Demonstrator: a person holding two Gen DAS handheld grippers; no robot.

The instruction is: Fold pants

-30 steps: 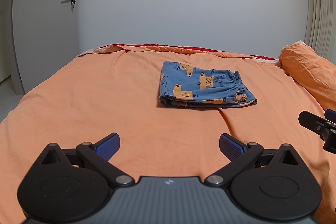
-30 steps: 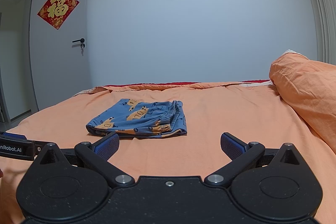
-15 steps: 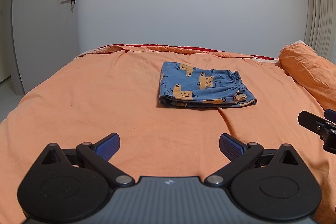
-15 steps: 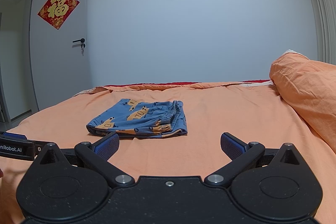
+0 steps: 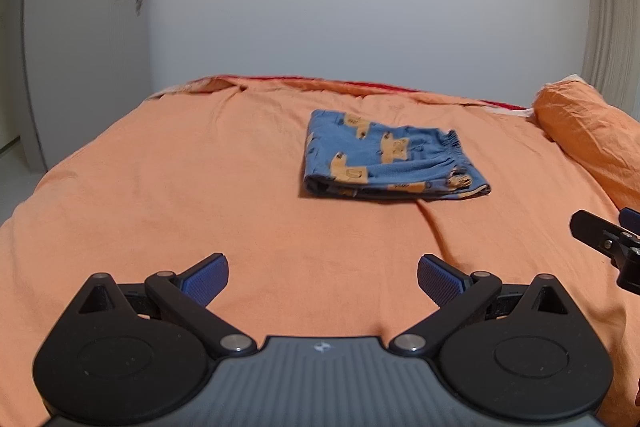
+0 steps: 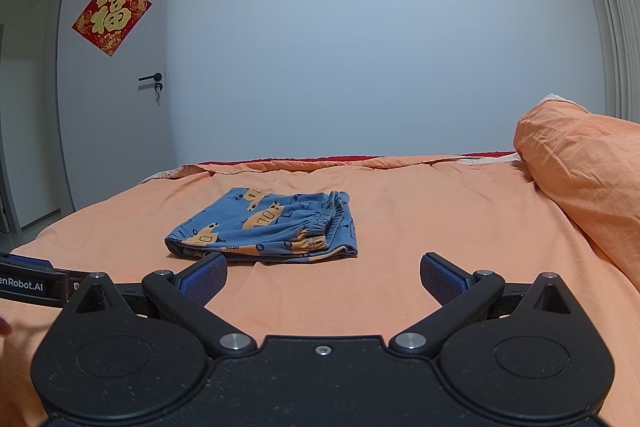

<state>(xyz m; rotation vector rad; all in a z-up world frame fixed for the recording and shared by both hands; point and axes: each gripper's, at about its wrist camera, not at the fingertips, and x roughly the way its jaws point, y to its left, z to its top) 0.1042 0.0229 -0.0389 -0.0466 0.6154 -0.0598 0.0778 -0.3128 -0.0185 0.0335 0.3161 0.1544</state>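
You are holding both tools back from the work, and against the pictures from a second ago very little is changing. Starting at the left, the door point(image 6: 116, 75) with its red paper square point(image 6: 111, 15) is sitting slightly higher in the left wrist view than it was, so you are tipping or lowering the left gripper point(image 5: 322, 277) a touch, no more. Its blue pads point(image 5: 208, 277) are standing spread wide apart over bare orange bedcover point(image 5: 160, 195), pinching nothing.

Moving toward the middle, the pants point(image 5: 386, 157) are lying on the bed as a compact blue rectangle with orange print, well ahead of both tools and touched by neither. The elastic waistband point(image 6: 326, 223) is showing along the near right side, with layers stacked under it. They are lying exactly where they were a second ago, with the same outline.

Further right, your right gripper point(image 6: 323, 277) is also hovering with its fingers spread and empty, level with the left one, whose side is showing at the left edge of its view. The orange pillow point(image 6: 580, 163) is sitting apart at the far right.

Since nothing is moving and both tools are open, I judge the folding to be finished, and you are simply drawing away or pausing.
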